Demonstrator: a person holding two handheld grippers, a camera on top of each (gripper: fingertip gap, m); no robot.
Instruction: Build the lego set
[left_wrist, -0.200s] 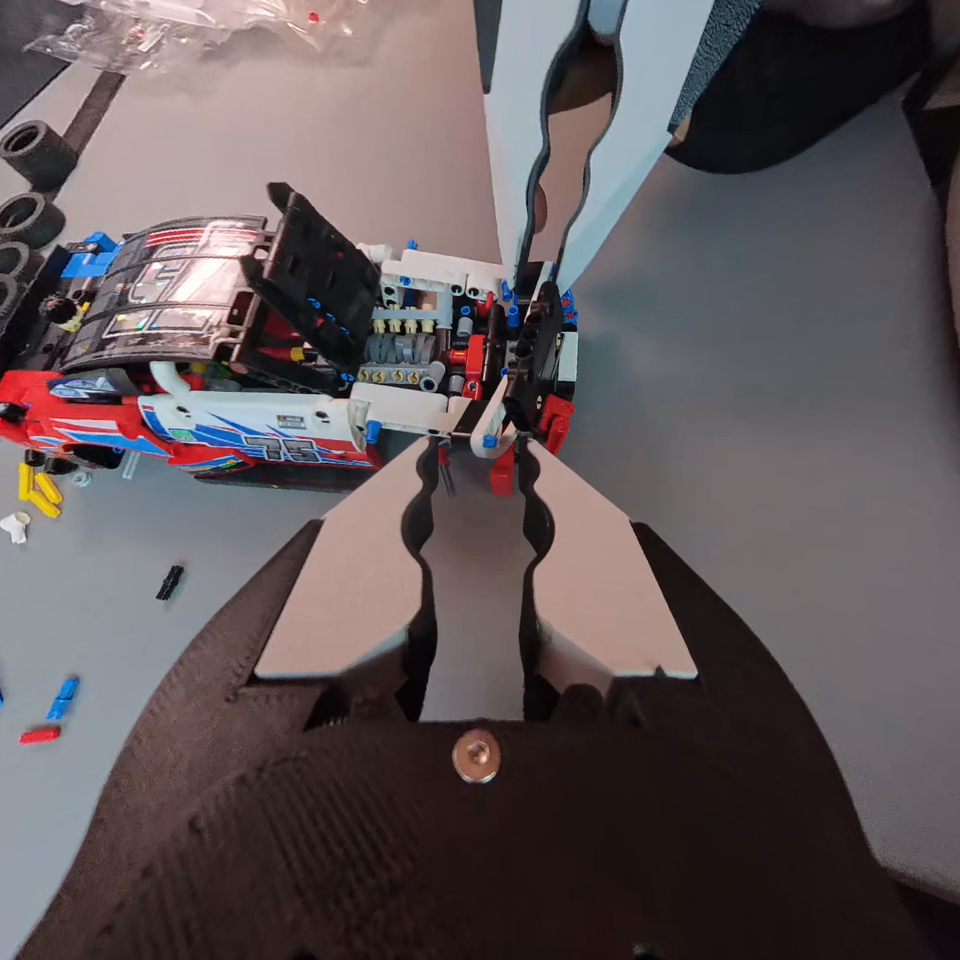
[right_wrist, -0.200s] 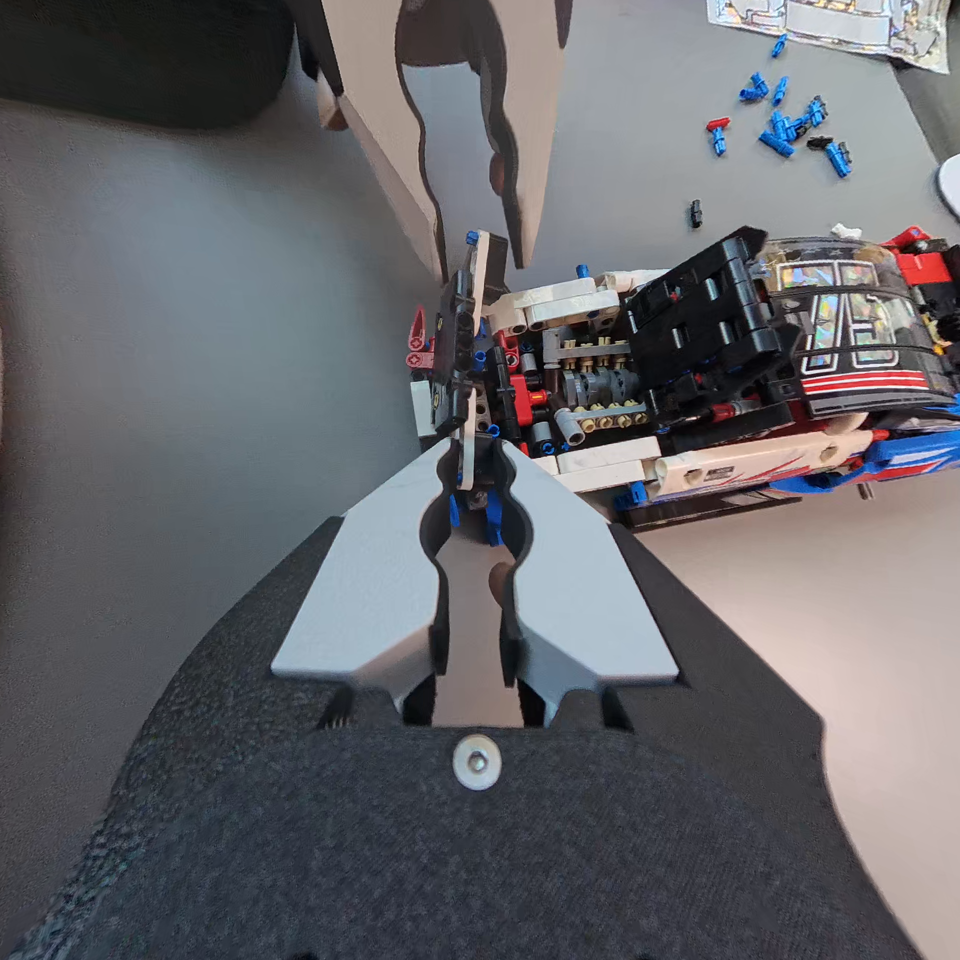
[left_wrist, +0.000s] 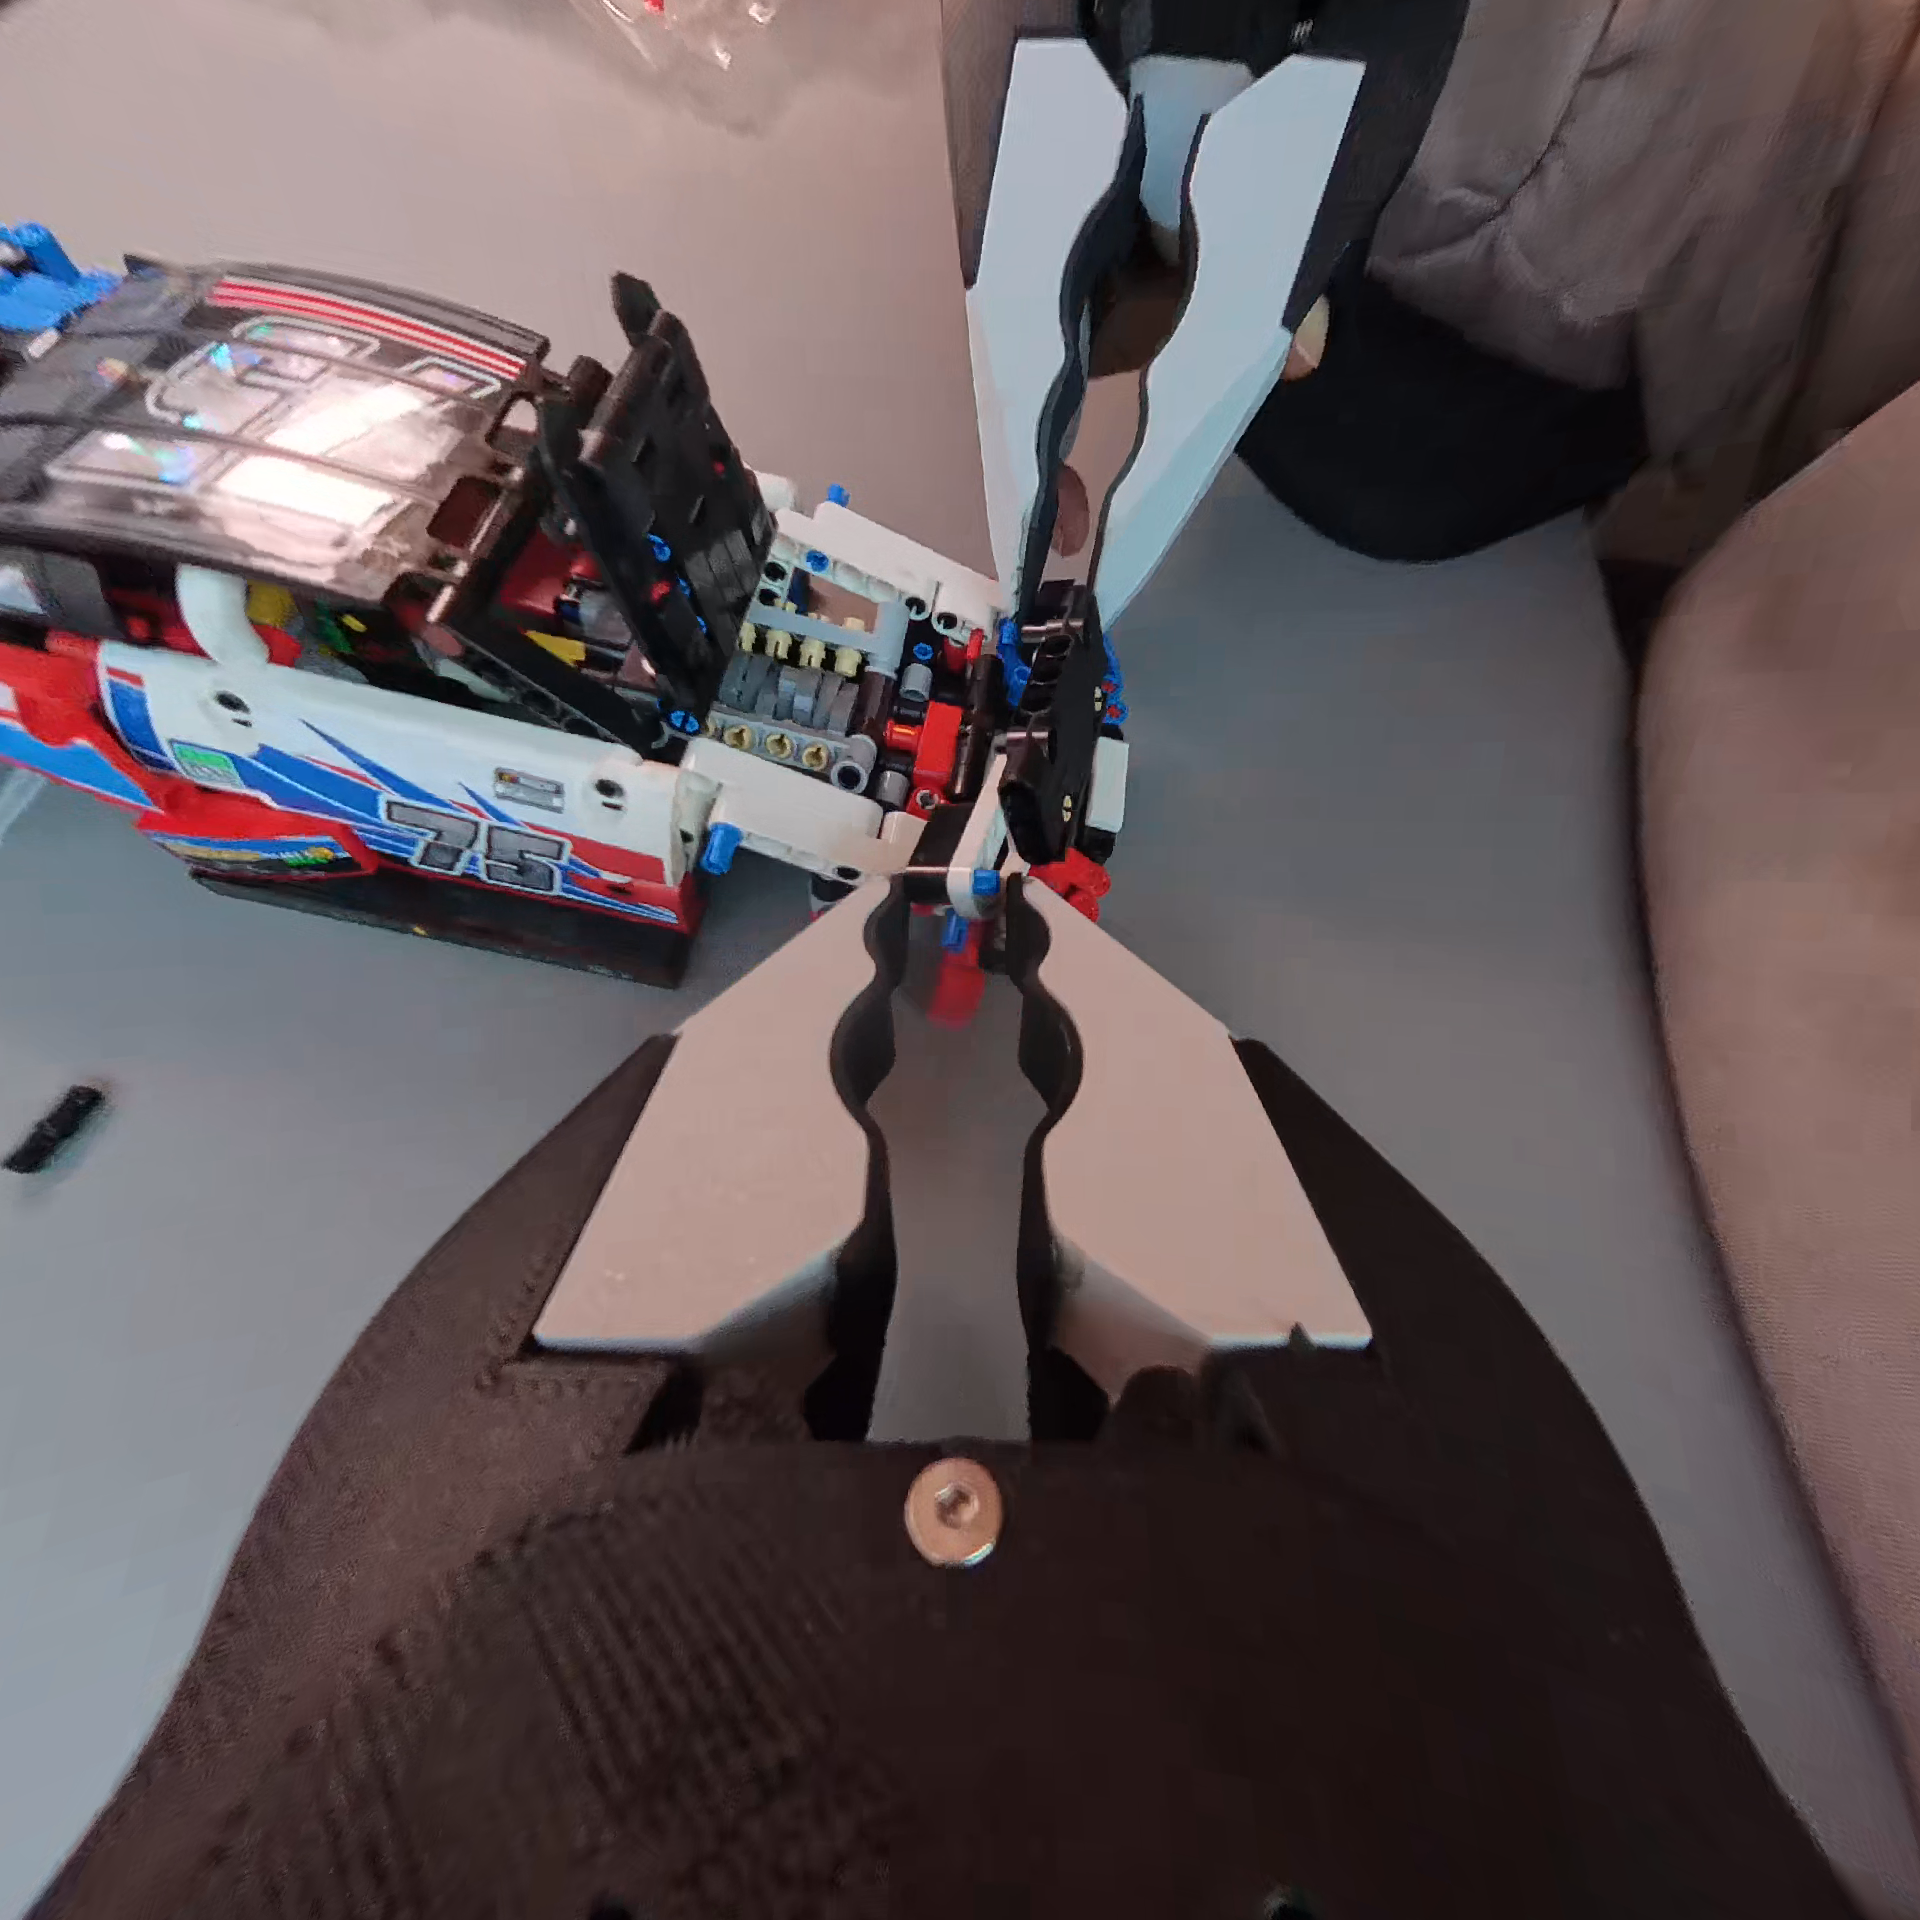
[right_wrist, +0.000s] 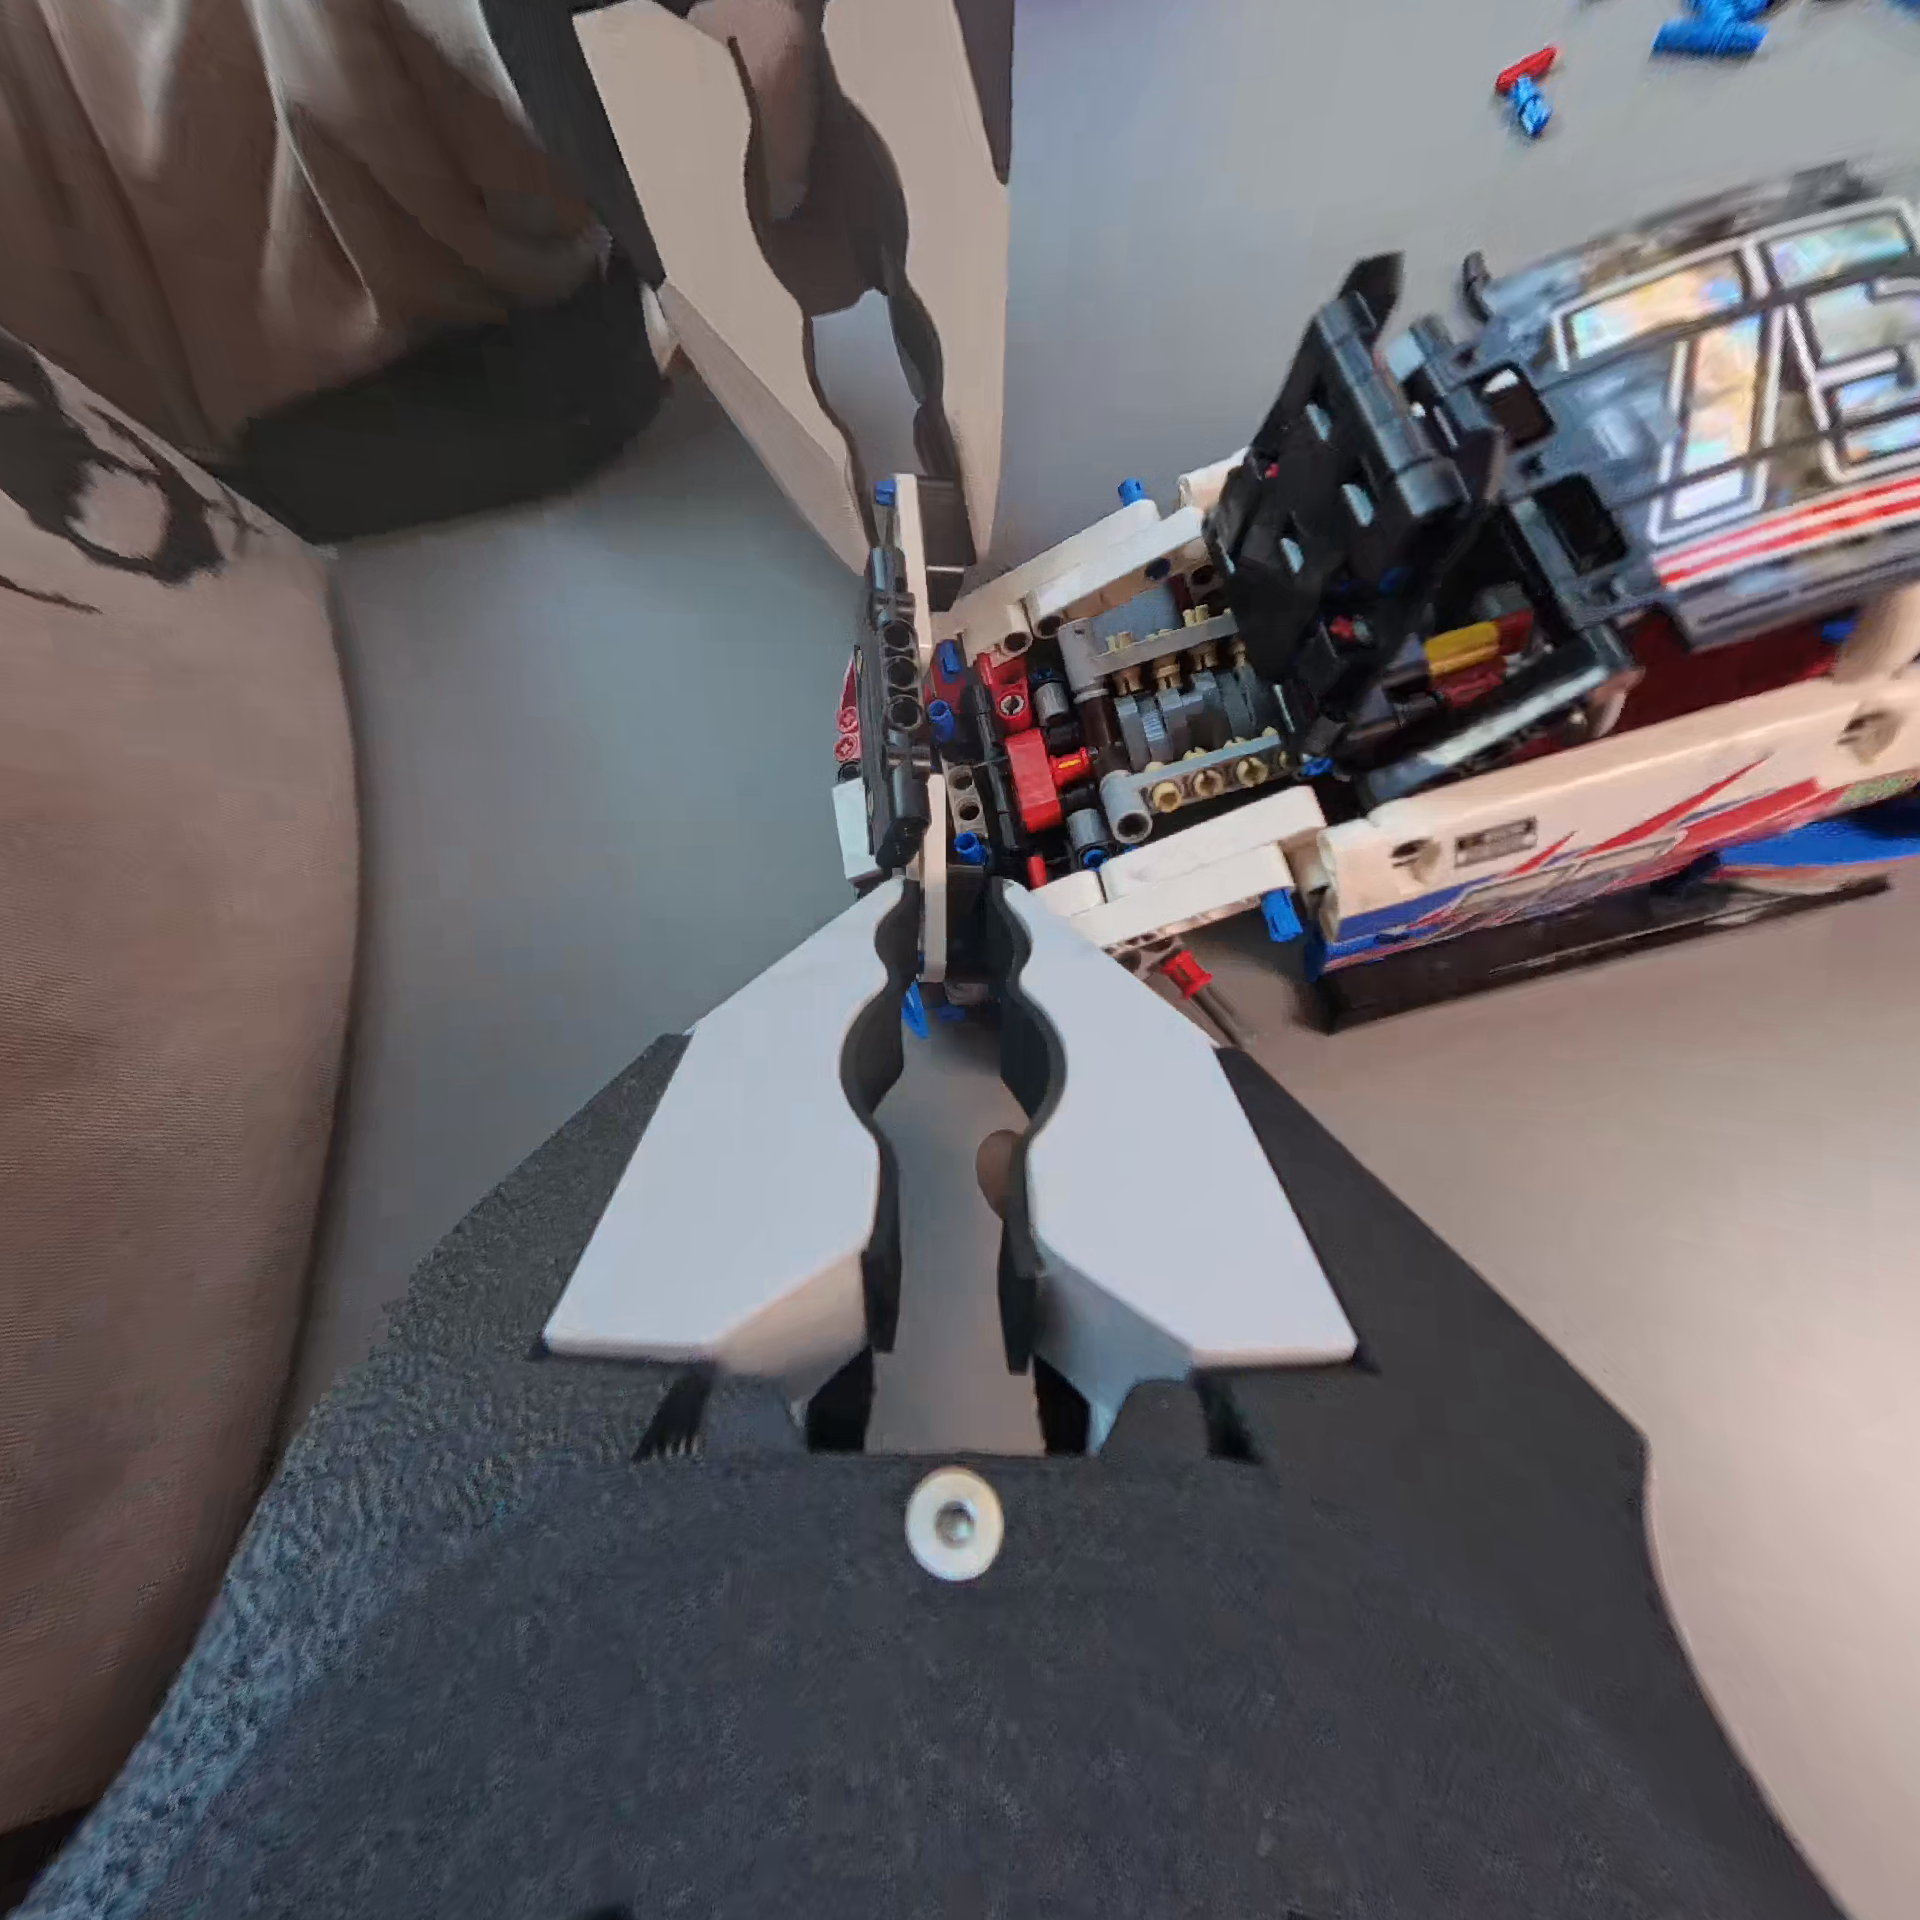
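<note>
A red, white and blue Lego race car (left_wrist: 416, 769) lies on the grey table with its black hood (left_wrist: 665, 540) raised over a grey engine. It also shows in the right wrist view (right_wrist: 1558, 831). A black and white front panel (left_wrist: 1060, 727) stands across the car's nose. My left gripper (left_wrist: 951, 888) is shut on the panel's near white end. My right gripper (left_wrist: 1055, 613) comes in from the far side and is shut on the other end. In the right wrist view my right gripper (right_wrist: 951, 904) pinches the panel (right_wrist: 899, 707), and the left gripper (right_wrist: 920, 499) is opposite.
A loose black pin (left_wrist: 52, 1127) lies on the table at the left. Red and blue pins (right_wrist: 1527, 88) lie beyond the car. A clear plastic bag (left_wrist: 686, 31) is at the far edge. A person's beige clothing (left_wrist: 1766, 935) is close beside the car's nose. My right fingertips sit around 7 cm from my left ones. The loose black pin (left_wrist: 52, 1127) is about 15 cm from my left fingertips and 20 cm from my right.
Both views have swung and blurred, and the car now looks nearer and more tilted. Both grippers keep their hold on the front panel.
</note>
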